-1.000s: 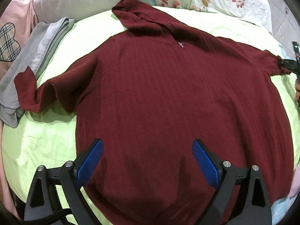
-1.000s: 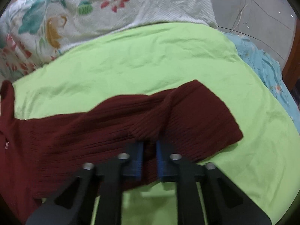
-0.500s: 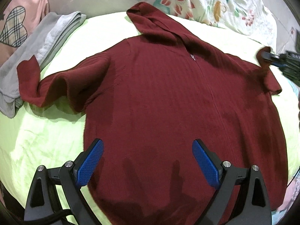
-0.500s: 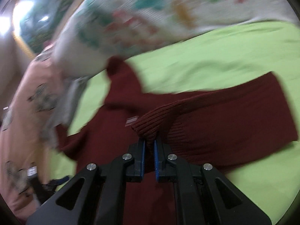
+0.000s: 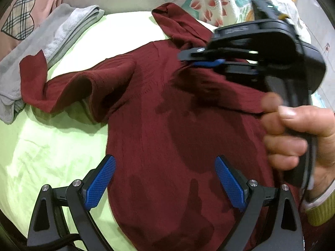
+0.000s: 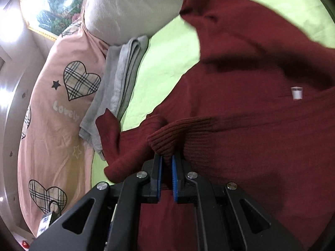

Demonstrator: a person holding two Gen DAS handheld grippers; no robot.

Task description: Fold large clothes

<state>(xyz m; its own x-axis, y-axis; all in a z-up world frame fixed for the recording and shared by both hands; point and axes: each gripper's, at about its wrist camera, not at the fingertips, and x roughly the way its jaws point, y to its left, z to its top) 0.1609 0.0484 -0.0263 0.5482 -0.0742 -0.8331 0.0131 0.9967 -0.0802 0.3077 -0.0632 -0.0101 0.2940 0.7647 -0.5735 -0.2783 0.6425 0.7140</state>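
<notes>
A dark red hooded sweater (image 5: 150, 125) lies spread on a light green sheet (image 5: 52, 152). My left gripper (image 5: 165, 179) is open and empty, hovering over the sweater's lower hem. My right gripper (image 6: 166, 167) is shut on the ribbed cuff of the sweater's right sleeve (image 6: 165, 140) and holds it over the sweater's chest, the sleeve folded across the body. It also shows in the left wrist view (image 5: 209, 62), held by a hand. The left sleeve (image 5: 69, 87) lies out to the left, its cuff on grey cloth.
A folded grey garment (image 5: 52, 48) lies at the sheet's left edge. A pink cover with plaid hearts (image 6: 62, 108) is beyond it. Floral pillows (image 5: 209, 2) line the back, next to the hood (image 5: 178, 27).
My right gripper has carried the right sleeve cuff from the far right edge leftward across the sweater's chest. My left gripper has stayed open over the hem.
</notes>
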